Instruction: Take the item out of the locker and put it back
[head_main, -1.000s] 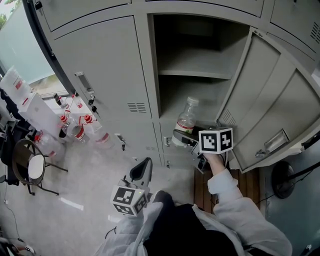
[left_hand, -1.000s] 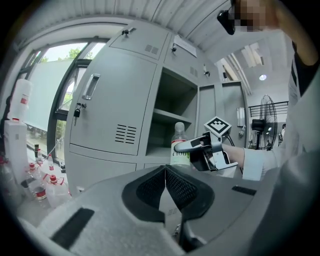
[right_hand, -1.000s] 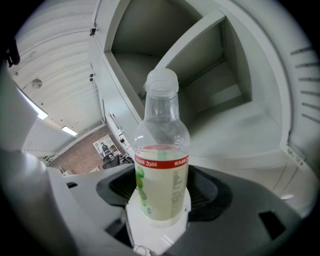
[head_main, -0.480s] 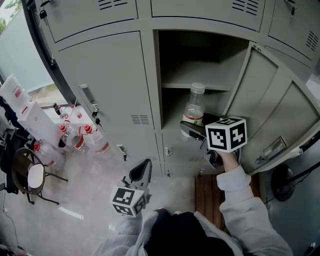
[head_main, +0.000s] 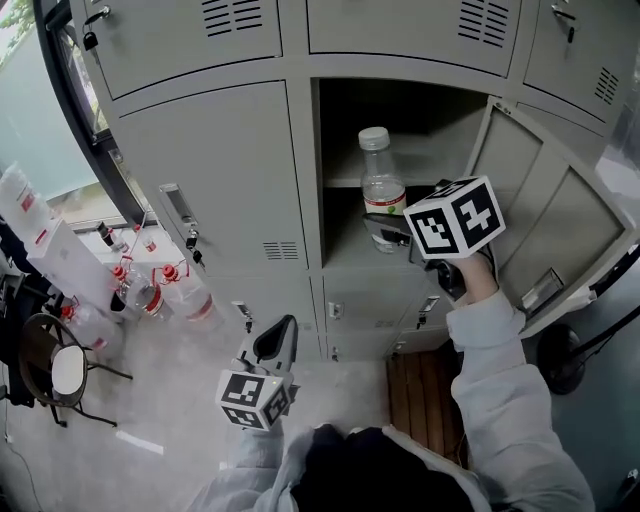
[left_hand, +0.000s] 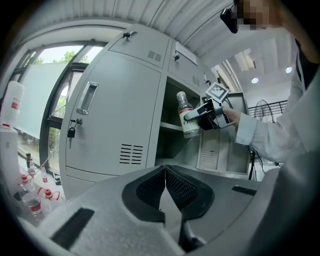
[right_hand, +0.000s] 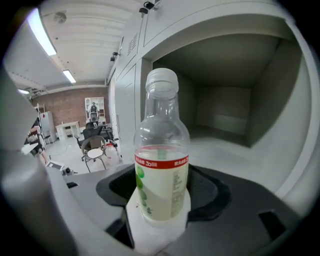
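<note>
Right gripper (head_main: 386, 234): jaws partly open, clamped on the lower body of the clear plastic bottle with white cap and red-banded label (head_main: 380, 185). Bottle upright, long axis vertical, at the mouth of the open grey metal locker (head_main: 435, 118), seemingly level with its shelf. Left gripper (head_main: 282, 335): jaws together, empty, well below.

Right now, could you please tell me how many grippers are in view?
2. The left gripper is low, above the floor, shut and empty. The right gripper is up at the open locker, shut on the bottle. None seems hidden.
</note>
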